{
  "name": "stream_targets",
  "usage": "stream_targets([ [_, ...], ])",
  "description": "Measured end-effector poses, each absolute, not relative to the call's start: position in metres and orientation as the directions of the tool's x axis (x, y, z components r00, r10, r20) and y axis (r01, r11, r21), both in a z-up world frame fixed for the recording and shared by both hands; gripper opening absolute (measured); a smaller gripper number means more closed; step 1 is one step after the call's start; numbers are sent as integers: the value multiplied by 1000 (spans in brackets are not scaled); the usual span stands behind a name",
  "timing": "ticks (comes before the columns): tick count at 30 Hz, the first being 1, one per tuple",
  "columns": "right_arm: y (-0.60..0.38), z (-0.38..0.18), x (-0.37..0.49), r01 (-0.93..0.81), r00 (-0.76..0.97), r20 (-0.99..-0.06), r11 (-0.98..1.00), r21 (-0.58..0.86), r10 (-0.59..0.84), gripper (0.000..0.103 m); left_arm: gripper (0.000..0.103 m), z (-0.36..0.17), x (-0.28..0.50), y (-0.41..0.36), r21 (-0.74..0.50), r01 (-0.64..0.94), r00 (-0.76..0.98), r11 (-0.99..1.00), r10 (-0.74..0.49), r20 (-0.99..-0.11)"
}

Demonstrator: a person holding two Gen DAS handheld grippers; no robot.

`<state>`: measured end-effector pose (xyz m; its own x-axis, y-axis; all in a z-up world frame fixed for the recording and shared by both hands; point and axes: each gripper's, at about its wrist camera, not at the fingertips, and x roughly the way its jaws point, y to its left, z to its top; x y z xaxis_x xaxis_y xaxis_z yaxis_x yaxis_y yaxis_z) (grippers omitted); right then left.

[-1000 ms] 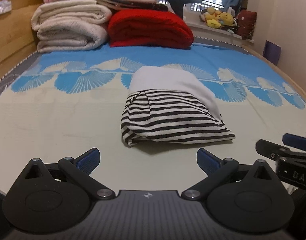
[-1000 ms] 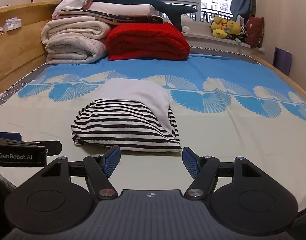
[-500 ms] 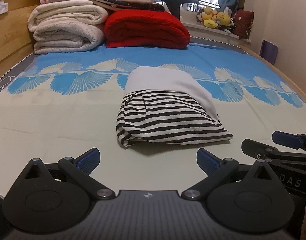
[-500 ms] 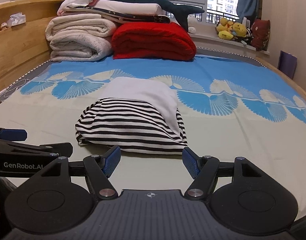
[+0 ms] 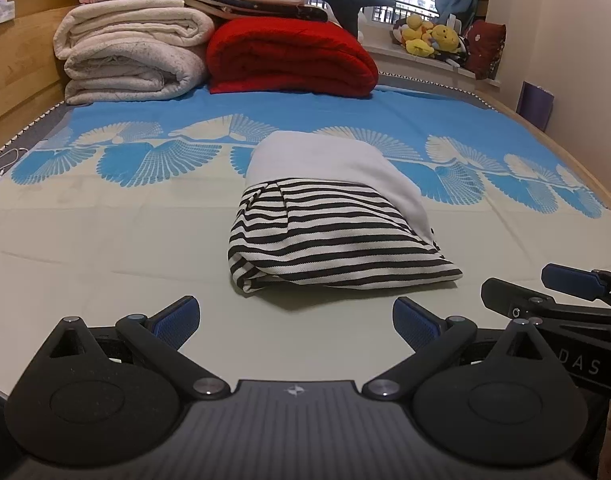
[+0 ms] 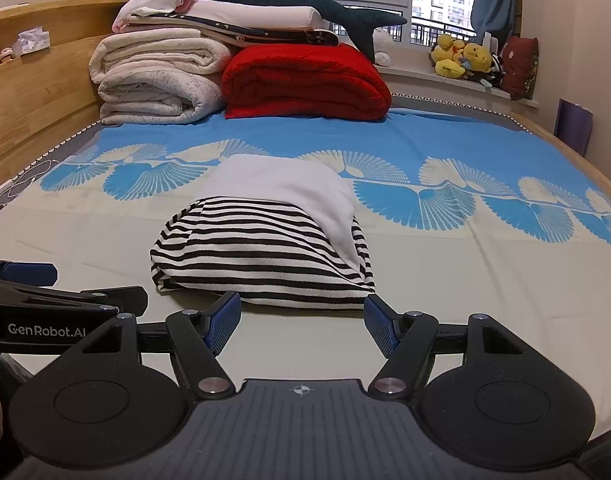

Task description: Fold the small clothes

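Observation:
A small folded garment (image 5: 337, 220) (image 6: 265, 240), black-and-white striped with a plain white part on top, lies in a compact bundle in the middle of the bed. My left gripper (image 5: 295, 322) is open and empty, a little short of the bundle's near left corner. My right gripper (image 6: 301, 322) is open too, with nothing between its blue pads (image 6: 379, 326), just short of the bundle's near edge. Each gripper shows at the side of the other's view: the right one (image 5: 553, 300) and the left one (image 6: 45, 288).
Folded white blankets (image 6: 157, 80), a red quilt (image 6: 305, 80) and a plush shark (image 6: 305, 4) are stacked at the head of the bed. A wooden frame (image 6: 29, 92) runs along the left. Plush toys (image 6: 465, 56) sit on the window ledge. The blue patterned sheet (image 6: 445, 148) spreads around the bundle.
Both views have shifted slightly relative to the bundle; the right gripper's fingers now sit closer to the bundle's near edge. The garment lies as before and both jaws stay wide.

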<state>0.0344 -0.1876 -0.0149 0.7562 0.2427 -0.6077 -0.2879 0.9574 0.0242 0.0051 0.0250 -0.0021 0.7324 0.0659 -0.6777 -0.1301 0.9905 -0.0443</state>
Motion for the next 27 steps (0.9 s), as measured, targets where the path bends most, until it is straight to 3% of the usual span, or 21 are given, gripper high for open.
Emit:
stream_targets([
  [27,-188,-15,35,-288,755,-608,957,25,243,69,103,-2,6,23,-42,-127,736,991,66,-674],
])
